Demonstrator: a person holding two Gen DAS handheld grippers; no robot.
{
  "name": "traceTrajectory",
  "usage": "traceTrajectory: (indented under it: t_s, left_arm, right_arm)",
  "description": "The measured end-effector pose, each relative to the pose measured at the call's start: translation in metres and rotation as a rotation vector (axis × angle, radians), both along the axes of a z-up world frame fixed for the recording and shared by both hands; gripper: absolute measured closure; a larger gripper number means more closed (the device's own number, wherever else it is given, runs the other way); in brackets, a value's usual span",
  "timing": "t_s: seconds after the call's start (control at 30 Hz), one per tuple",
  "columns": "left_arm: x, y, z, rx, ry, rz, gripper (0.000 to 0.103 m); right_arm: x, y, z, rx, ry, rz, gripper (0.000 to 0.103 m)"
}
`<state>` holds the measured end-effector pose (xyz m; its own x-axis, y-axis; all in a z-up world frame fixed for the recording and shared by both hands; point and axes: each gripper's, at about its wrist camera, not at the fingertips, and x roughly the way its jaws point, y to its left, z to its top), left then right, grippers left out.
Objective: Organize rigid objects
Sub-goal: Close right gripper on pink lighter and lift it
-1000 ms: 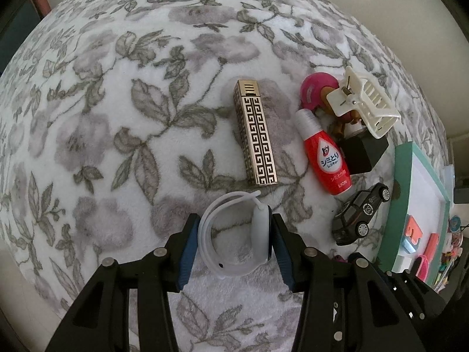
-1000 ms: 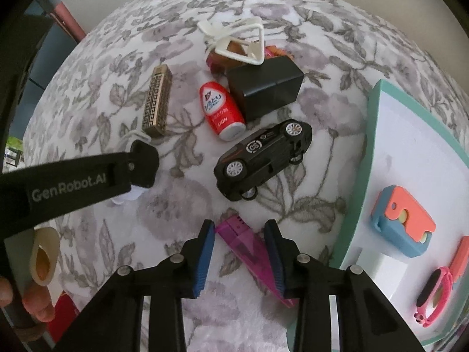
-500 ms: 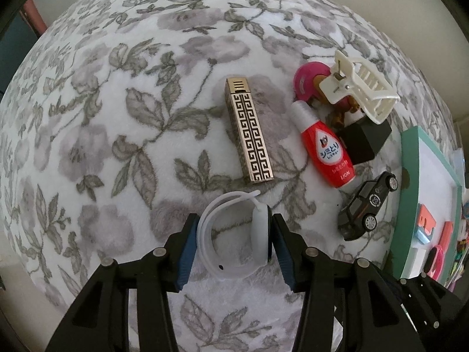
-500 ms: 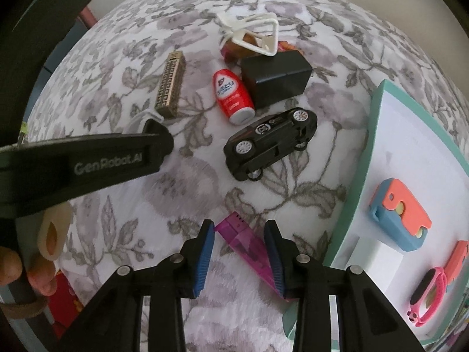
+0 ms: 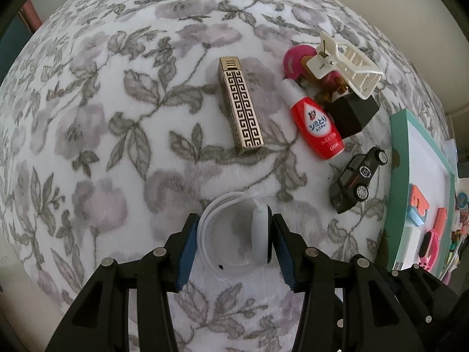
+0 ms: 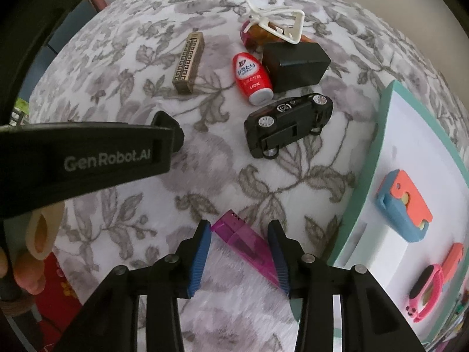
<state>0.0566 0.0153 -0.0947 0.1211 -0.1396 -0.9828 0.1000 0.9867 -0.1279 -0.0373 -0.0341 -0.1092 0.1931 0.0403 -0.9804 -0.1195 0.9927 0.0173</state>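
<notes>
Right wrist view: the right tongs (image 6: 239, 252) are opening; a second ago their pads sat close on the purple lighter (image 6: 244, 242), and now gaps show on both sides, so the lighter lies released on the floral blanket (image 6: 140, 67) just beside the teal tray (image 6: 378, 146). This suggests a regrasp or a set-down short of the tray. The left tongs (image 5: 233, 242) remain closed on the white wristband (image 5: 231, 234), unchanged. Beyond the lighter, toward the far blanket edge, lie the black toy car (image 6: 288, 123), red bottle (image 6: 252, 77), black box (image 6: 294, 66) and gold lighter (image 6: 189, 63). The tray rim rises at the lighter's right; open blanket lies to its left.
</notes>
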Motion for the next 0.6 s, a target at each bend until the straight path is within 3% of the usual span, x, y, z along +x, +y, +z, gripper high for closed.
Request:
traceTrajectory:
  t_s: [0.17, 0.6]
  left_arm:
    - [-0.003, 0.008, -0.004, -0.003, 0.006, -0.005, 0.052]
    - [-0.007, 0.014, 0.0, -0.005, 0.01, -0.007, 0.052]
  right_arm:
    - [-0.01, 0.002, 0.007, -0.008, -0.004, -0.004, 0.046]
    - [-0.026, -0.007, 0.007, 0.023, 0.036, 0.028, 0.039]
